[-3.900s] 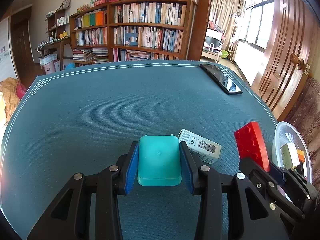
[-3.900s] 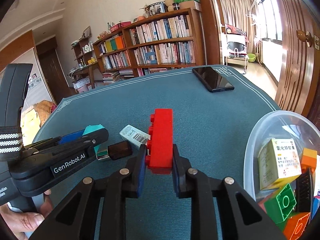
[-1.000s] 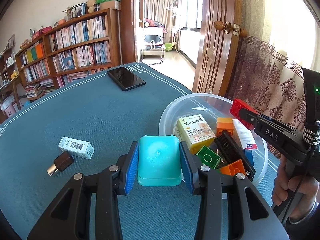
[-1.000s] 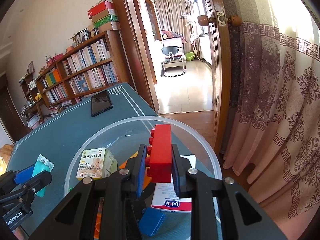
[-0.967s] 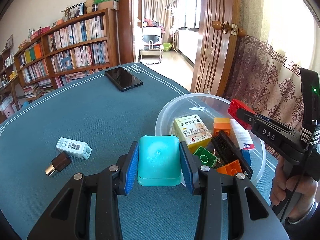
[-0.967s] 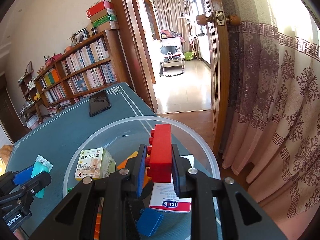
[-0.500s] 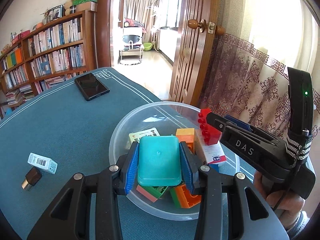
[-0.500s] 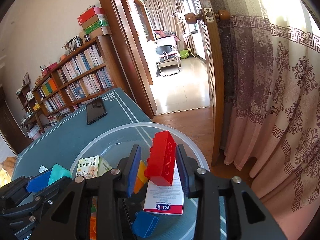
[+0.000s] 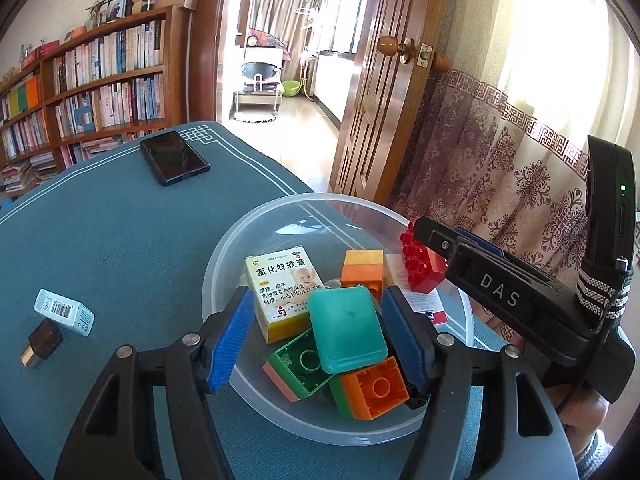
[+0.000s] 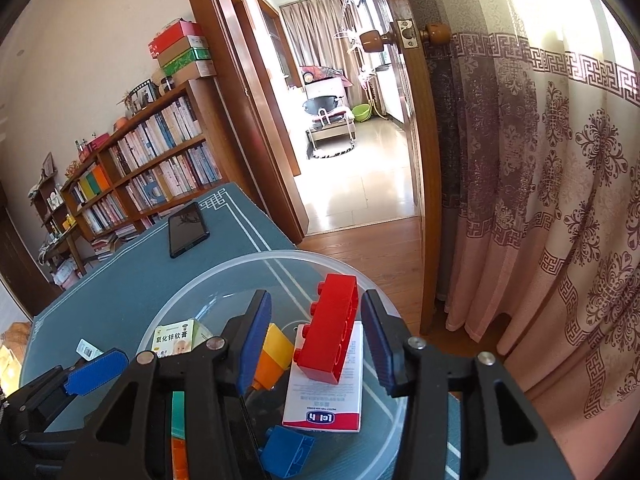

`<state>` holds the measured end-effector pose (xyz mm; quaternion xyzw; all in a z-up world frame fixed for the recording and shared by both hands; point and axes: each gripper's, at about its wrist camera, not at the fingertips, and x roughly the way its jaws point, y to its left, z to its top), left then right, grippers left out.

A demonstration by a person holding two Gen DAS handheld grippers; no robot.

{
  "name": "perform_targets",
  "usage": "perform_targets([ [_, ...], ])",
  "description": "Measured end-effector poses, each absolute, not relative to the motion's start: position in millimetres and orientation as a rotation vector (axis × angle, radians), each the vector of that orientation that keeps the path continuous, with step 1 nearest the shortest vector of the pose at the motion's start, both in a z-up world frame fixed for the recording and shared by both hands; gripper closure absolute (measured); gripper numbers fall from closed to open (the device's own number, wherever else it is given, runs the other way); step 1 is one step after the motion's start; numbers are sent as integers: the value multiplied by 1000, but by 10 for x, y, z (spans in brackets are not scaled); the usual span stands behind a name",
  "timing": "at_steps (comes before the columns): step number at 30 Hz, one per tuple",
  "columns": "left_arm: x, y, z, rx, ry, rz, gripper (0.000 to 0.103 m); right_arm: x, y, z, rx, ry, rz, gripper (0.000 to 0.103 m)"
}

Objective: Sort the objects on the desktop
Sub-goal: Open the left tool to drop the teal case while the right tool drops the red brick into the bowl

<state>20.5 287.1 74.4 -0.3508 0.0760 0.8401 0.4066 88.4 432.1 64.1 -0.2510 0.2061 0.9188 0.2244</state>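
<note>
Teal plastic fills the middle of your left wrist view: the teal case (image 9: 346,328) lies tilted on the blocks inside the clear bowl (image 9: 224,264), resting on a green block (image 9: 298,366) and an orange block (image 9: 370,386). Your left gripper (image 9: 316,340) has just been opening; its blue pads (image 9: 232,340) stand clear of the case on both sides, though the case is between them. A yellow box (image 9: 284,288) leans just behind the case, and a second orange block (image 9: 362,266) sits beyond it. At the right, your right gripper (image 9: 430,252) reaches over the bowl's far rim with the red brick (image 9: 420,258) at its tip. Out on the blue mat (image 9: 100,240), a phone (image 9: 174,156) lies near the far edge, and a small white box (image 9: 64,312) and a brown cube (image 9: 40,342) lie close together at the left, well apart from the bowl.

In your right wrist view, the gripper (image 10: 316,346) has also just been opening. The brick (image 10: 326,332) sits between its jaws but touches neither pad; it rests tilted on a white carton (image 10: 326,384) inside the bowl (image 10: 192,288). A blue block (image 10: 286,454) lies below the carton and an orange block (image 10: 272,354) shows behind the left pad. Your left gripper (image 10: 96,372) shows at lower left.
</note>
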Motion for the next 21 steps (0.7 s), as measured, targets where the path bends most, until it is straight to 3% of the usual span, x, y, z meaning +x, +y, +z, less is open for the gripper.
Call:
perform_targets([
  [8, 204, 2804, 812, -858, 198, 2158, 33, 878, 4251, 647, -699, 552, 2557, 51],
  [12, 184, 2747, 852, -854, 198, 2189, 33, 898, 4229, 674, -684, 557, 2563, 44],
  [21, 10, 2538, 898, -894, 131, 2256, 33, 910, 4148, 742, -671, 550, 2595, 42],
])
